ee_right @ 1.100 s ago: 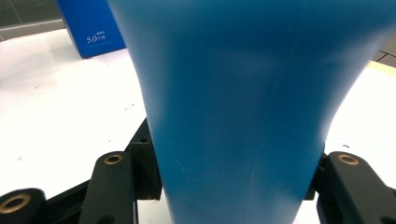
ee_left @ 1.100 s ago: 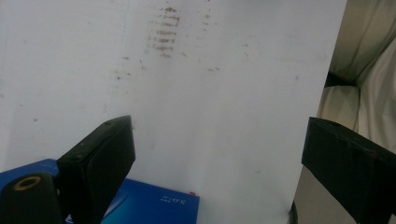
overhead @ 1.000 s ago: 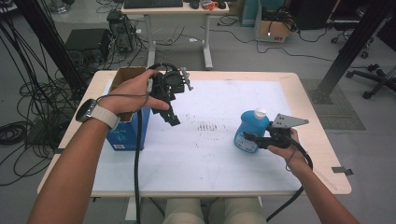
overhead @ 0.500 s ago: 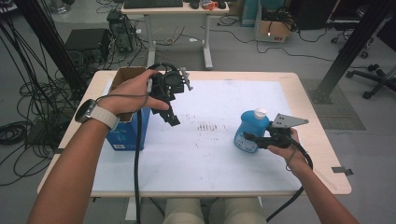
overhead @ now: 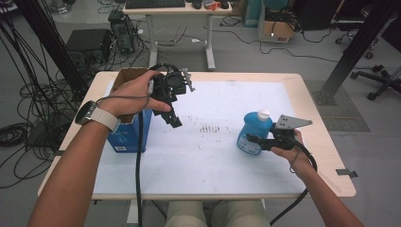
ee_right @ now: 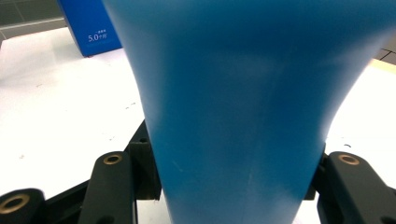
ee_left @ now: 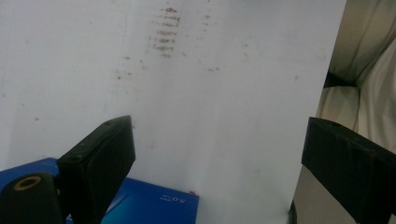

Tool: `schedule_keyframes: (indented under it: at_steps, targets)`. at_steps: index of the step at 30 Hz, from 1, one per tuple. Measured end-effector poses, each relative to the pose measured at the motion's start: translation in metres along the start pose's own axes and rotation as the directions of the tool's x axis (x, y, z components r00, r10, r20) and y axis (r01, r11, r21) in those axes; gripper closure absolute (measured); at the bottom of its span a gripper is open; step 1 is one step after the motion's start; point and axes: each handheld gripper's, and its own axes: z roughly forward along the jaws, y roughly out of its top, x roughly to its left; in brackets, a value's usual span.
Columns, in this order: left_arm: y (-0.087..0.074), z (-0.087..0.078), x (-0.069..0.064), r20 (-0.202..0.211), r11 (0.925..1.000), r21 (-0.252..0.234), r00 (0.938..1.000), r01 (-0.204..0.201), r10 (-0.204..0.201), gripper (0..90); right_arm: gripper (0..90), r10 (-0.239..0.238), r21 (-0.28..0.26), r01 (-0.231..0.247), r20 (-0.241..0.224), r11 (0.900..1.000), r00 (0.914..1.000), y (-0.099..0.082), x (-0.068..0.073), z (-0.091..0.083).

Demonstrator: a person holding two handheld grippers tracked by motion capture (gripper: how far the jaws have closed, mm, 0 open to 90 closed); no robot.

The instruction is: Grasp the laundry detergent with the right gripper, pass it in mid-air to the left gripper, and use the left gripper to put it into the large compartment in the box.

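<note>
The right gripper (overhead: pixel 257 140), at about four o'clock on the bench (overhead: pixel 326 179), is gripping the blue bottle (overhead: pixel 254 132) low on its body; in the right gripper view the jaws are clamping both flanks of the bottle (ee_right: pixel 243 107), which is standing upright with its white cap (overhead: pixel 263 113) on top. To carry this step well, the person is probably best keeping the squeeze steady and the bottle vertical, since a grip this low on a tall, smooth body could let it tip or slide. Farther up, near ten o'clock, the left gripper (overhead: pixel 173 120) is hovering above the white mat (overhead: pixel 213 161) with its jaws standing wide apart and nothing between them, as the left gripper view is showing. Just beside it the blue box (overhead: pixel 126 137) is standing, with an open cardboard box (overhead: pixel 124 75) behind it. Counting: one bottle, one blue box, one cardboard box, two grippers, and one patch of dark smudges (overhead: pixel 210 127) at the centre.
</note>
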Motion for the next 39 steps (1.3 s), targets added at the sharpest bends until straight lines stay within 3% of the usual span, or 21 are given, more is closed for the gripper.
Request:
schedule_keyframes:
  at_steps: [39]
  targets:
    - [0.0009, -0.0017, -0.0003, -0.006, 1.0000, -0.004, 1.0000, 0.002, -0.002, 10.1, 43.3, 0.000, 0.000, 0.000, -0.004, 1.0000, 1.0000, -0.0001, -0.0007, 0.0002]
